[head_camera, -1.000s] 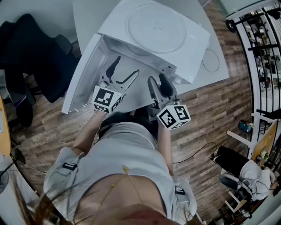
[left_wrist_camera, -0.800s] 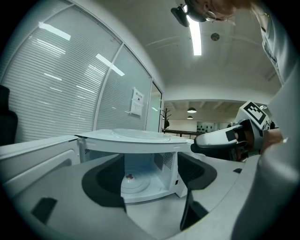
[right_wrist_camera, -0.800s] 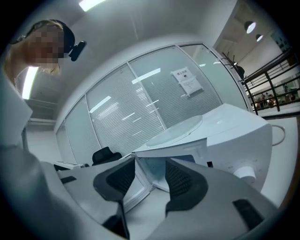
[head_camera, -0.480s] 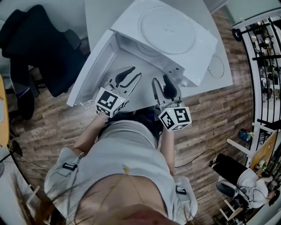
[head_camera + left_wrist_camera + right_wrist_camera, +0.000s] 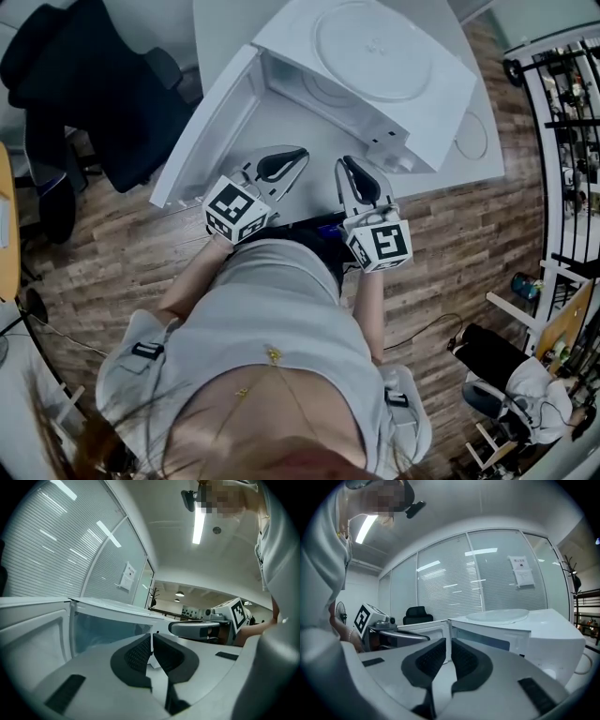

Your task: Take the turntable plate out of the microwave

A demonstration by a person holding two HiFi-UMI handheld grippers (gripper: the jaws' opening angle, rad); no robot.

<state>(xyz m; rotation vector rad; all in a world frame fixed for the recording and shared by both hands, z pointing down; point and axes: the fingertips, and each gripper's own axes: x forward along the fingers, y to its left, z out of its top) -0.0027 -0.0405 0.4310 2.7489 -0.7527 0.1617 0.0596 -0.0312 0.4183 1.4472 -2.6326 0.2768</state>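
The clear glass turntable plate (image 5: 375,52) lies flat on top of the white microwave (image 5: 427,112), and it shows as a pale disc (image 5: 499,616) in the right gripper view. The microwave door (image 5: 202,131) hangs open to the left, baring the cavity (image 5: 319,98). In front of the opening, over the table, my left gripper (image 5: 300,152) (image 5: 151,637) is shut with nothing in it. Beside it my right gripper (image 5: 345,162) (image 5: 448,641) has just been closing; its pads stand together with nothing between them. Neither gripper touches the plate.
The microwave stands on a white table (image 5: 309,202) whose front edge is just behind the grippers. A thin clear ring (image 5: 472,136) lies on the table to the right of the microwave. A black office chair (image 5: 84,94) is at the left, a black rack (image 5: 562,94) at the right.
Both grippers' jaws went from wide open to closed, empty. Both hands drew back a little from the microwave opening toward the table's front edge, and the right gripper rolled.
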